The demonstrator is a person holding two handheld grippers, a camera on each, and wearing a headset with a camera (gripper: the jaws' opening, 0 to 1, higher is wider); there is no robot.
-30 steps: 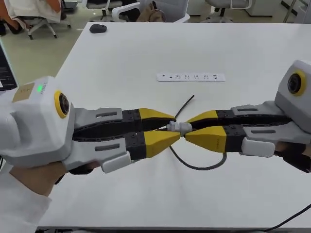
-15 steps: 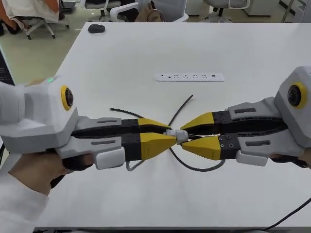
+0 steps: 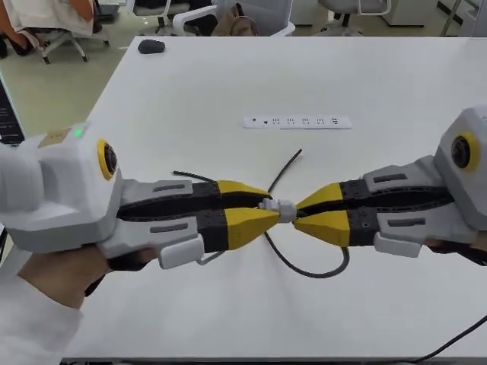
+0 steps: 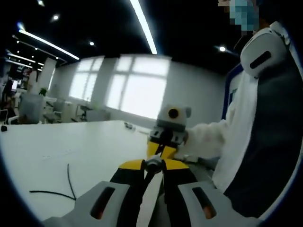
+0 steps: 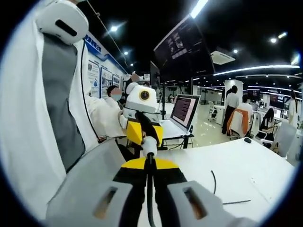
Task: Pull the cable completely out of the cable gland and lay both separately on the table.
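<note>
**Tabletop** (image 3: pixel 228 84): white surface that carries all items and lies under both tools.

**Left hand-held gripper** (image 3: pixel 268 207): comes in from the person's left with its yellow jaws clenched. In the left gripper view a grey fitting sits pinched at the jaw tips, and a dark line runs back between the jaws. It is grasping the cable gland (image 3: pixel 281 207).

**Right hand-held gripper** (image 3: pixel 298 214): comes in from the person's right, tip to tip with the left one. Its jaws are clenched on the cable (image 3: pixel 308 272). In the right gripper view the black cable runs up between the closed jaws and enters the pale gland just past the tips.

**Power strip** (image 3: pixel 297 122): white, lies flat beyond the two sets of jaw tips, well apart from them.

**Cable:** black and thin, not yet out of the gland.
- One slack loop lies on the near side of the right hand-held gripper, curving under its jaws.
- A free end rises from the meeting point of the tips and points away towards the power strip.
- A further short stretch shows just beyond the body of the left hand-held gripper.

**Cable gland:** small and pale grey, placed directly between the two sets of yellow tips and touching both. Whether it touches the tabletop cannot be told.

**Mouse** (image 3: pixel 151 46): dark, at the far edge, well beyond the left hand-held gripper.
</note>
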